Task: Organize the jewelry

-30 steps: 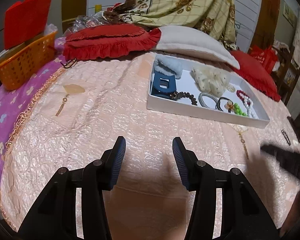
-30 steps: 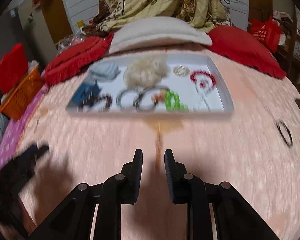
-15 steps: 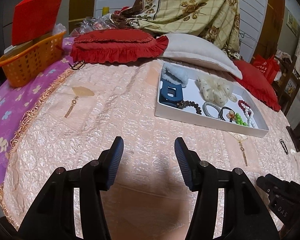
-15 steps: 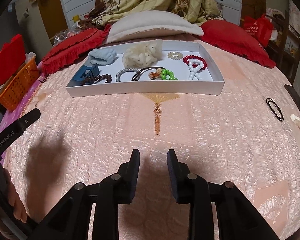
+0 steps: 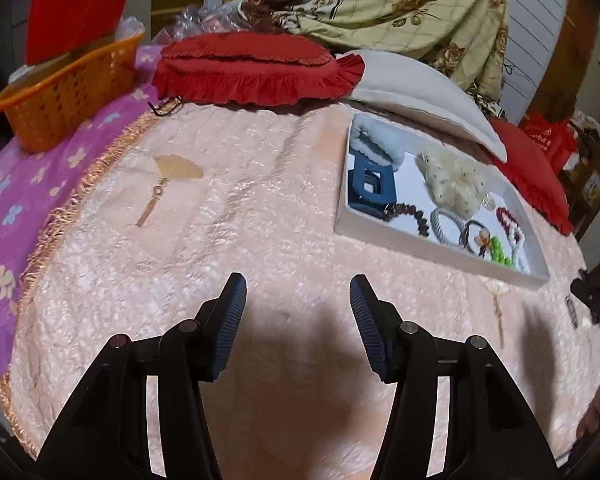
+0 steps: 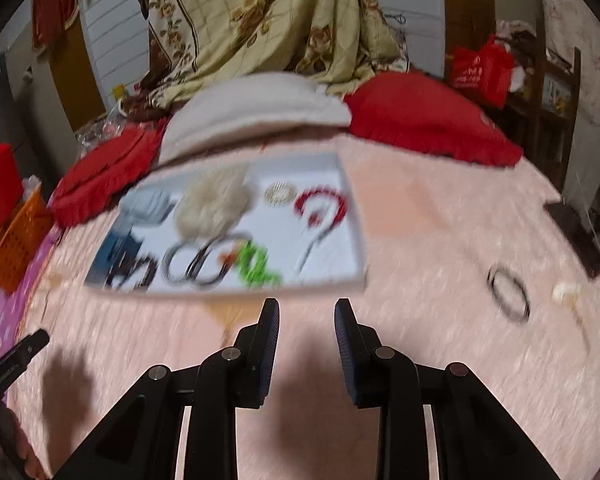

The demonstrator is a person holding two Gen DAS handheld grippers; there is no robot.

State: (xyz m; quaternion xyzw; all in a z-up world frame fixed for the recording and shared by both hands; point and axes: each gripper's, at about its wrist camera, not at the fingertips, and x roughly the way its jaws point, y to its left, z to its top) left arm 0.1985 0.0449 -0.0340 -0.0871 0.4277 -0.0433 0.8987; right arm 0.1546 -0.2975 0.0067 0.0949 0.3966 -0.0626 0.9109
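Two empty claws, left (image 5: 298, 294) wide, right (image 6: 307, 316) narrower (only its view shows the black hair tie (image 6: 509, 294)).

A home bedroom. A bed (image 5: 260, 208) with a pink quilted spread carries red cushions (image 5: 252, 68), a white pillow (image 5: 420, 92) and a floral blanket (image 5: 400, 4); an orange basket (image 5: 68, 92) sits at its edge, white panelled walls (image 6: 112, 28) behind.

Blurred tray, cut-off edges

The right wrist view is motion-smeared: the pieces in the white tray (image 6: 352, 224) blur together. At far right in the left wrist view, a black object (image 5: 598, 300) is cropped and unidentifiable.
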